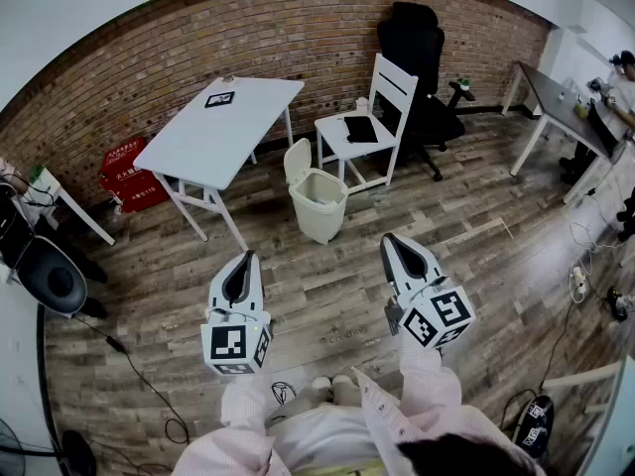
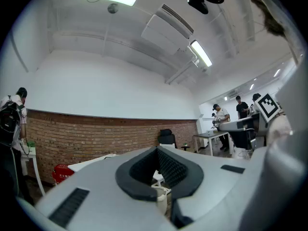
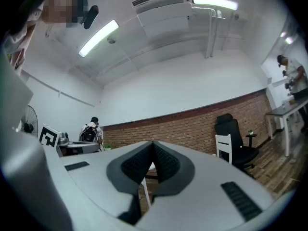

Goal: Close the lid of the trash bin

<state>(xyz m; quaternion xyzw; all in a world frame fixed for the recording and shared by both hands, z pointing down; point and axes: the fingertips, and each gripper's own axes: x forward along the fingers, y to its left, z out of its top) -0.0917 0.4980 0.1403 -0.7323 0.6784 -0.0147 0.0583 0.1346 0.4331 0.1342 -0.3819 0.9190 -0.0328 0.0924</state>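
- Head view: the trash bin [image 1: 319,206] stands on the floor [image 1: 327,296] ahead of both tools, between the white desk [image 1: 223,127] and the white chair [image 1: 367,132], well apart from either tip. Its lid [image 1: 296,159] stands upright on the rim's far-left side, so it likely has to swing down toward the right. The left tool [image 1: 243,261] and right tool [image 1: 390,239] flank the bin about equally. I judge the left one to be on the lid's side.
- Left gripper view: the jaws are pressed together with nothing between them. The bin's pale rim shows just under the tips, straight ahead.
- Right gripper view: the jaws are together and empty. The bin is not visible here.
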